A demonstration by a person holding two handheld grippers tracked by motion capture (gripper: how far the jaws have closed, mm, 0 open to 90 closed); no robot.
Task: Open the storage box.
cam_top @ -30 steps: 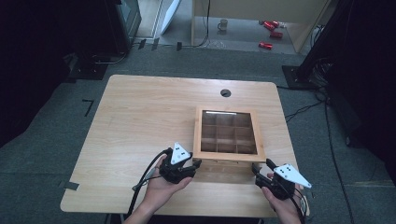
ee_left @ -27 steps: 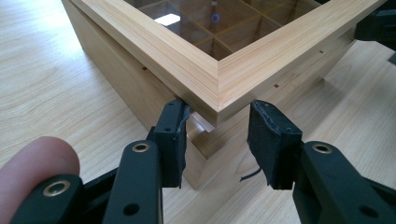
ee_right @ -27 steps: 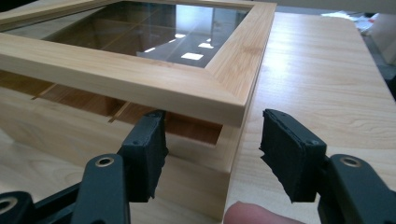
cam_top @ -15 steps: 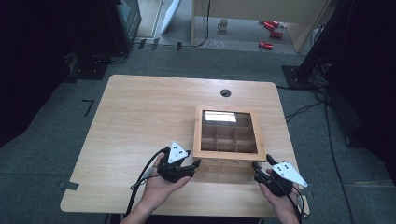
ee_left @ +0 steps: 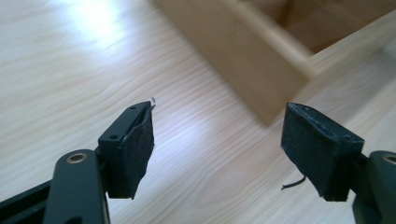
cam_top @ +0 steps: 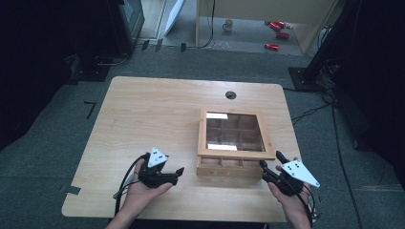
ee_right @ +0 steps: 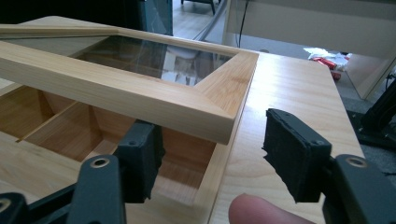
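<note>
Smooth pale wooden box (cam_top: 224,167), glossy glass lid (cam_top: 232,132)

box (ee_left: 261,60): blurred, top edge crops it | lid (ee_right: 140,88): hides rear compartments, left edge crops it

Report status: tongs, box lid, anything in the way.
Left tongs open, empty, jaws just opening, off the box. Right tongs straddle the box's near corner, lid raised above. Nothing in the way.

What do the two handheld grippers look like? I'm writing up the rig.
Both are black. The left gripper and right gripper each carry a pale three-cornered plate on top, with dark padding lining their fingers. Black cables trail from each; the forearms are bare.
</note>
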